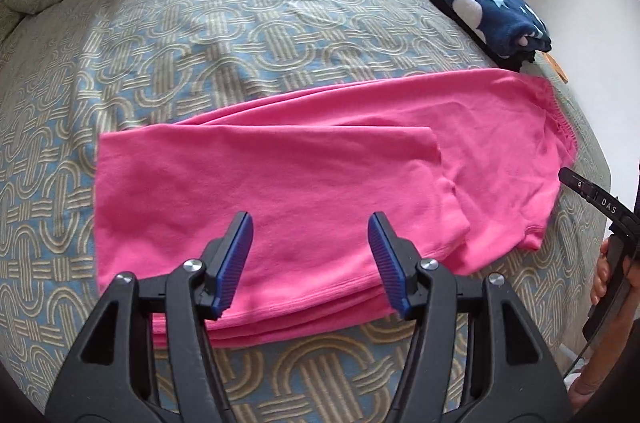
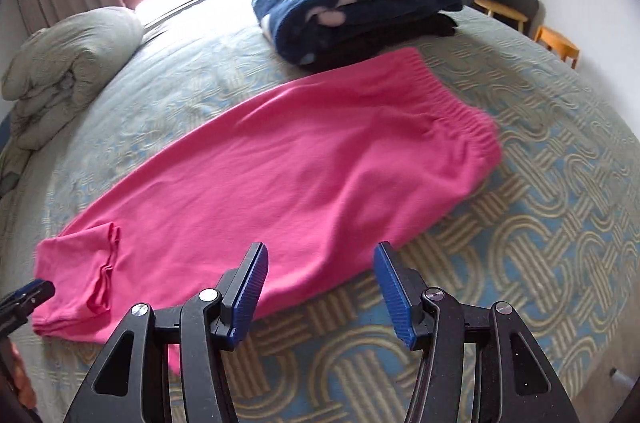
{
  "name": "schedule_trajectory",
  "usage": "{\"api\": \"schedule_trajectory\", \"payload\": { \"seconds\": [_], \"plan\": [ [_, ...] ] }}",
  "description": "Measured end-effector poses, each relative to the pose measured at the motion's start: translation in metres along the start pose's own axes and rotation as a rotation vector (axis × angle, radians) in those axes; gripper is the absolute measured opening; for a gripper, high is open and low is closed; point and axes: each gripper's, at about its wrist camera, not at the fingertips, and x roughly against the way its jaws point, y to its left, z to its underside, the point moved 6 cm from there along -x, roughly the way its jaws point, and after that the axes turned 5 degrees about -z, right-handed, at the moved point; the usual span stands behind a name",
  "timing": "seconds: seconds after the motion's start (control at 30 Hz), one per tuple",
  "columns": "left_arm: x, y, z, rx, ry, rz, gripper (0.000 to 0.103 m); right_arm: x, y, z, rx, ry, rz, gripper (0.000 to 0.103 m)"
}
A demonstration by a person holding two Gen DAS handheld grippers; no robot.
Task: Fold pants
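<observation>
Pants (image 1: 304,183) lie flat on the bed (image 1: 240,35), legs doubled lengthwise. Both grippers — left (image 1: 310,263), right (image 2: 320,287) — released, empty. Fabric soft, light, limp; best gripped at waistband (image 2: 452,103) or hems.

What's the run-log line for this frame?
phase: between folds | pants: on bed, legs stacked, cuffs folded over | left gripper: open, empty | right gripper: open, empty
</observation>
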Motion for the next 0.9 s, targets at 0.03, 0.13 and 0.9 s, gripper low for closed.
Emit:
{"api": "schedule_trajectory", "payload": {
  "seconds": [0.03, 0.13, 0.9],
  "plan": [
    [-0.002, -0.007, -0.002, -0.015, -0.001, 0.001, 0.061, 0.001, -0.011, 0.002, -0.02, 0.001, 0.002, 0.056],
    [-0.005, -0.026, -0.008, -0.054, -0.009, 0.002, 0.061, -0.003, -0.036, 0.005, -0.105, 0.031, -0.003, 0.056],
    [-0.026, -0.061, -0.003, -0.068, 0.026, 0.045, 0.069, -0.044, -0.105, -0.059, -0.533, -0.117, -0.414, 0.006]
  ]
}}
